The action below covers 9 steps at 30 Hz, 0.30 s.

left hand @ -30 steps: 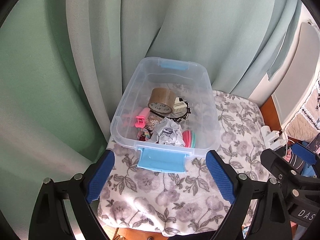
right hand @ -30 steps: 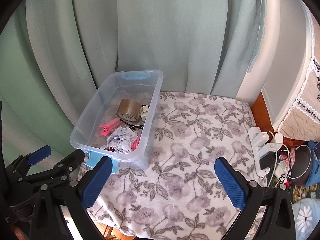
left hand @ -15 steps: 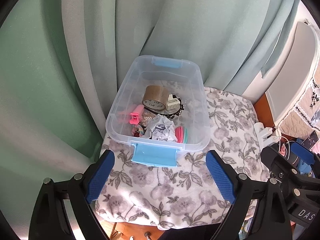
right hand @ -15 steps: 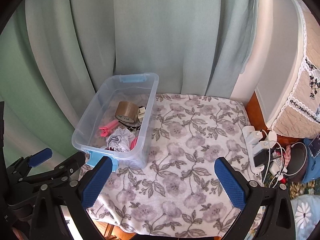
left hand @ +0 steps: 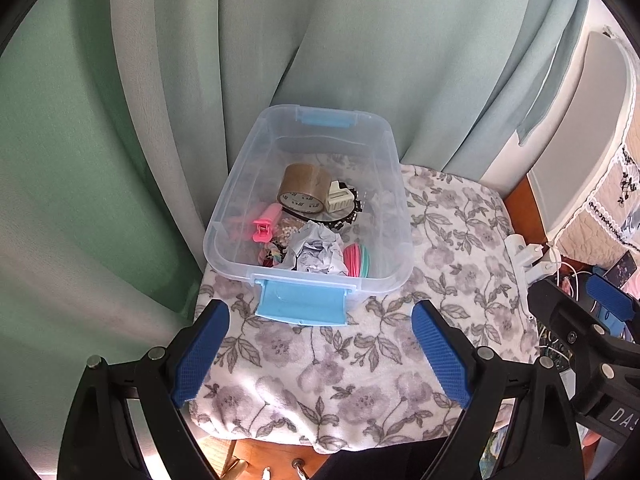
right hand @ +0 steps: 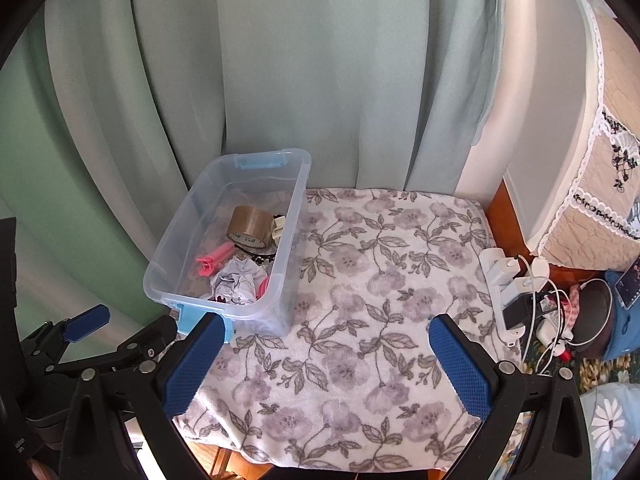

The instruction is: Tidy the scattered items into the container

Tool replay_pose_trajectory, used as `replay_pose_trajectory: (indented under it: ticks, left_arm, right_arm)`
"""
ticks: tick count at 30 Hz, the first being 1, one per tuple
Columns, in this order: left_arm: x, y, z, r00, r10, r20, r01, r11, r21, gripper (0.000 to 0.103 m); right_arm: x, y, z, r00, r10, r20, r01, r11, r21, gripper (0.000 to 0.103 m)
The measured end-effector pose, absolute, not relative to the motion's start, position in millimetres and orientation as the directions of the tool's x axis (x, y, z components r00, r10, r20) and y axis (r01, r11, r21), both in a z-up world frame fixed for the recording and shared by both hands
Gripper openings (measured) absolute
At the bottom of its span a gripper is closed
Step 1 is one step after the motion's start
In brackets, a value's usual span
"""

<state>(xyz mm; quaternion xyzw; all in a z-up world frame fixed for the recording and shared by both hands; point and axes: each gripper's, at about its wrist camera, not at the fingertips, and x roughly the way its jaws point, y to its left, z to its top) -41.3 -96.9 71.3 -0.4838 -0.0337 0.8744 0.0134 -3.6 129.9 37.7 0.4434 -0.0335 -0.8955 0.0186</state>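
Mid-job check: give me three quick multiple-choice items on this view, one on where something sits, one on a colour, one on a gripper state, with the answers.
1. Where does the tape roll lie?
A. On the floral blanket
B. Inside the clear bin
C. In the left gripper

2. What colour are the bin latches?
A. Light blue
B. Red
C. Black

3. How is the right gripper?
A. Shut on the clip
B. Shut on nothing
C. Open, empty

Answers: 1 B, the roll rests among the items within the clear bin walls; 2 A, both end latches show light blue; 3 C, its blue pads stand wide apart over the floral blanket with nothing between.
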Motion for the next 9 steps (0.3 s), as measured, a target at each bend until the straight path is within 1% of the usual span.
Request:
replay_pose_trajectory:
  ticks: [9]
  left_arm:
    - [-41.8,-96.6,73.8,-0.542,0.063,-0.838,0.004,-0.997,-0.078,0.093]
  right_arm:
    - [-3.8,131.3,38.1,-0.609,-0.063,-0.791,0.003,-0.997,0.078,0.103]
